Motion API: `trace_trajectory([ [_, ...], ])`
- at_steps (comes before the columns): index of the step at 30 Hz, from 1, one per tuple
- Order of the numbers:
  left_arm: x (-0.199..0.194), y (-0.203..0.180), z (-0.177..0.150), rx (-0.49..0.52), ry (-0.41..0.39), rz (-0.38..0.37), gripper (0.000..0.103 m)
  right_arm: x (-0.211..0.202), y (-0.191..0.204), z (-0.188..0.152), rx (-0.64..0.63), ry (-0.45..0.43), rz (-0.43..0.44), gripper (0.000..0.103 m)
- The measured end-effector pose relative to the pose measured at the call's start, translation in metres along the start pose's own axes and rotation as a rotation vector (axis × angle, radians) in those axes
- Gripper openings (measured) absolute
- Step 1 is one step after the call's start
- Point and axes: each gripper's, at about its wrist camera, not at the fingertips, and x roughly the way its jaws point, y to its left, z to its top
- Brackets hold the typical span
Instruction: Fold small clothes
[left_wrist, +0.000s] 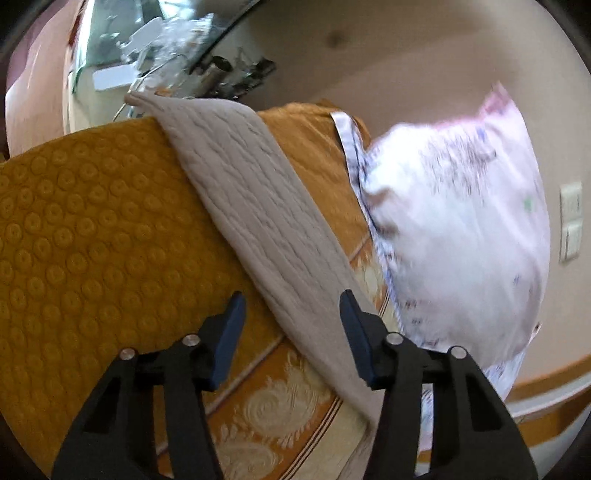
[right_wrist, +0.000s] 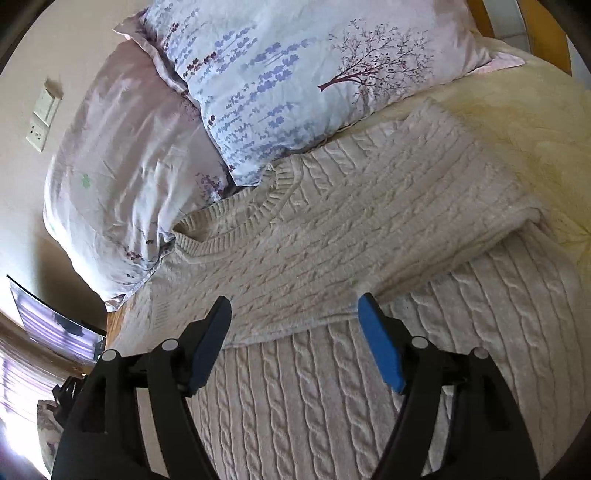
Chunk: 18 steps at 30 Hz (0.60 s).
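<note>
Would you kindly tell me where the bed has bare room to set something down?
Free: the mustard bedspread left of the sweater sleeve, and the cream blanket beyond the sweater. Crowded: the pillows at its collar.

Left tongs (left_wrist: 291, 306): black arms, dark blue pads (left_wrist: 231, 334), jaws spread wide apart, nothing between them, tilted in view.

Right tongs (right_wrist: 293, 306): black arms, blue pads (right_wrist: 380, 343), jaws spread wide apart, nothing gripped, pointing forward and down.
</note>
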Motion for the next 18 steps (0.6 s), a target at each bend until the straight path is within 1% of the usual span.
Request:
trace_trajectory([
  [3,0.003,0.005,0.01,-0.038,-0.016,-0.015,0.046,-0.005,0.002,-0.001,-0.004,0.0,0.016,0.073],
  [5,0.005,0.008,0.017,-0.063,-0.025,-0.025,0.041,-0.008,0.004,-0.001,-0.008,-0.002,0.028,0.073],
  [6,0.007,0.01,0.021,-0.078,-0.032,-0.028,0.036,-0.009,0.005,-0.001,-0.012,-0.003,0.034,0.074],
  [7,0.008,0.01,0.022,-0.084,-0.036,-0.027,0.03,-0.011,0.006,-0.002,-0.017,-0.006,0.041,0.074],
  [8,0.009,0.011,0.023,-0.089,-0.038,-0.023,0.027,-0.012,0.007,-0.002,-0.021,-0.007,0.044,0.076],
  [10,0.012,0.014,0.024,-0.103,-0.031,-0.024,0.007,-0.014,0.009,-0.002,-0.028,-0.01,0.05,0.077],
  [12,0.009,0.01,0.021,-0.094,-0.046,-0.047,0.007,-0.015,0.008,-0.002,-0.03,-0.014,0.052,0.077],
  [14,0.003,0.0,0.018,-0.062,-0.065,-0.076,0.007,-0.018,0.007,-0.002,-0.027,-0.021,0.053,0.077],
  [16,-0.004,-0.018,0.011,-0.041,-0.073,-0.123,0.007,-0.021,0.004,-0.002,-0.023,-0.029,0.055,0.077],
  [18,-0.008,-0.043,0.0,-0.003,-0.061,-0.187,0.006,-0.024,0.003,-0.002,-0.024,-0.036,0.059,0.077],
])
